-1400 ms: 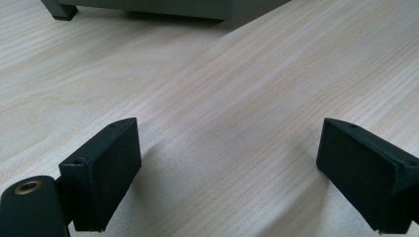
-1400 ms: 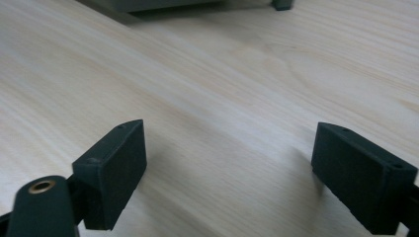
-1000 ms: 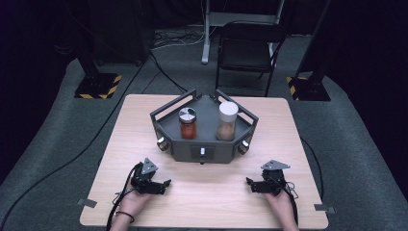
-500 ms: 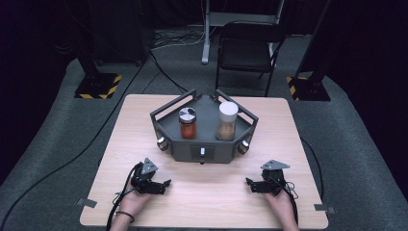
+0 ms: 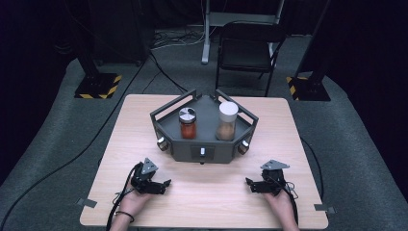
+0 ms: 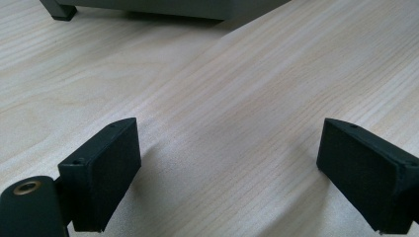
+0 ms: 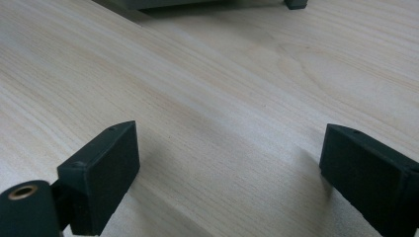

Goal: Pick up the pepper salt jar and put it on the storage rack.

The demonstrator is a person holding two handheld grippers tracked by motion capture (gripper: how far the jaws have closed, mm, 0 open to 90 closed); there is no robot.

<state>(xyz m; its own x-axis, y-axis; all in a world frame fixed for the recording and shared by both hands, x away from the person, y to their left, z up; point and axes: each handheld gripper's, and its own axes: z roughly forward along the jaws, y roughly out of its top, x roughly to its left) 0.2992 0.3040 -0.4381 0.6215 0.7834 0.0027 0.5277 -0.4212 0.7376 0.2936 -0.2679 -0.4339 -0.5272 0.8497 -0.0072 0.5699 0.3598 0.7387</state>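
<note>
I rest my left gripper (image 5: 155, 185) at lower left and right gripper (image 5: 261, 186) at lower right, jaws wide and empty. At centre frame the dark tray (image 5: 204, 150) holds the red-filled jar (image 5: 187, 123) and the taller white-lidded jar (image 5: 227, 121); I'd judge a level, centred approach best.

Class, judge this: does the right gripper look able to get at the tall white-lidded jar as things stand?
Probably yes. The right gripper is open, bare table lies ahead, and the jar stands uncovered, though the tray's low wall means coming over it.
</note>
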